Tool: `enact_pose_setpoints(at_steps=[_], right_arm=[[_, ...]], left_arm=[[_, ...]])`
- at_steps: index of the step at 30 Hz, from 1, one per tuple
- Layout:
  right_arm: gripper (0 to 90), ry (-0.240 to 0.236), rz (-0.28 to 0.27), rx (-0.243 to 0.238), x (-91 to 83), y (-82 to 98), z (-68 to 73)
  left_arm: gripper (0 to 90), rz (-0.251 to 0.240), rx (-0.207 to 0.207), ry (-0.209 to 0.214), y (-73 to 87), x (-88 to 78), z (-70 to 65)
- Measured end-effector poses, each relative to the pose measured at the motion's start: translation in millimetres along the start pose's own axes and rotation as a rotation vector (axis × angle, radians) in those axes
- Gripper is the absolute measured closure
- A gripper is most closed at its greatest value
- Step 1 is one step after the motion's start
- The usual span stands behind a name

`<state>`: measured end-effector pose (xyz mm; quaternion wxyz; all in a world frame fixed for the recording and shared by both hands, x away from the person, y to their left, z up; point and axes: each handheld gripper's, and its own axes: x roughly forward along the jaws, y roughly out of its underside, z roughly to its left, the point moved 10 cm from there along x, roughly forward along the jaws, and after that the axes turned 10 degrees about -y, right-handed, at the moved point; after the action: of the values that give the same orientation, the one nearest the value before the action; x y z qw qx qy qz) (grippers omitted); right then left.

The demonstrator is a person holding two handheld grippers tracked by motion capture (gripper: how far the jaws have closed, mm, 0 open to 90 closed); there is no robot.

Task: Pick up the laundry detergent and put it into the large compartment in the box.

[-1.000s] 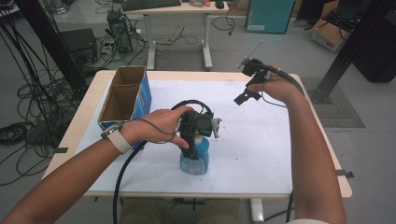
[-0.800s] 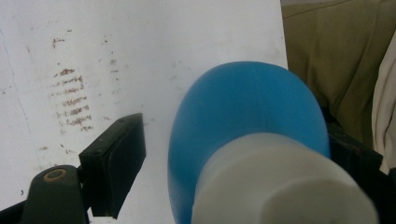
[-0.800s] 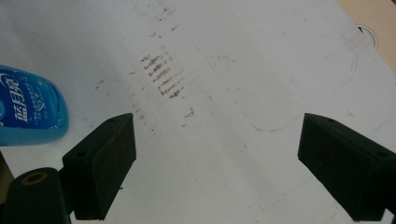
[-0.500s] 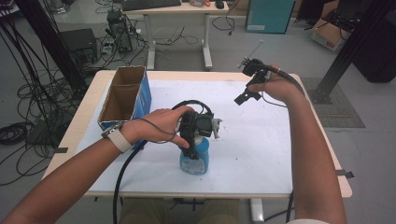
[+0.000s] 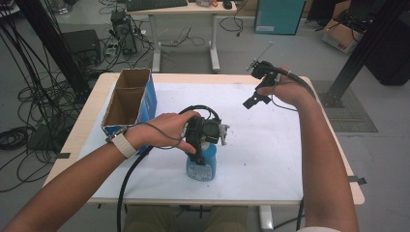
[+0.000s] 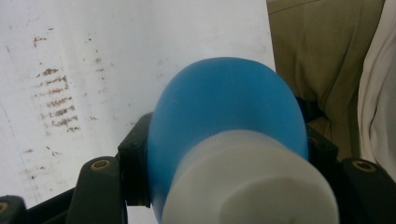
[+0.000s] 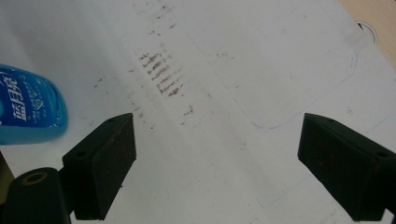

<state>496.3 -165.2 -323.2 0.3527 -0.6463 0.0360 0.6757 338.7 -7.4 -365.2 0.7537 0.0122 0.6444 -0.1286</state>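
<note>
Blue plastic, see-through and glossy, makes up the bottle [image 5: 201, 163], which stands upright near the front edge of the tabletop [image 5: 270, 159], about midway along it, with a white cap [image 6: 250, 186] on top and a printed label on its front. The left gripper [image 5: 205, 137] has just closed its jaws around the bottle's neck, so the grasp looks done; lifting and placing it, perhaps into the cardboard box [image 5: 129, 101] at the left edge, remains. The right gripper [image 7: 217, 161] hangs above the far right corner, jaws wide apart, holding nothing.
</note>
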Motion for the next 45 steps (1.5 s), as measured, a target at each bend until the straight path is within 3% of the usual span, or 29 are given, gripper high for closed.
enact_pose_setpoints(at_steps=[45], right_arm=[[11.6, 0.004, 0.007, -0.002, -1.3, -0.2, 1.6]], left_arm=[[37.7, 0.002, -0.003, -0.006, 1.0, -0.4, 0.4]])
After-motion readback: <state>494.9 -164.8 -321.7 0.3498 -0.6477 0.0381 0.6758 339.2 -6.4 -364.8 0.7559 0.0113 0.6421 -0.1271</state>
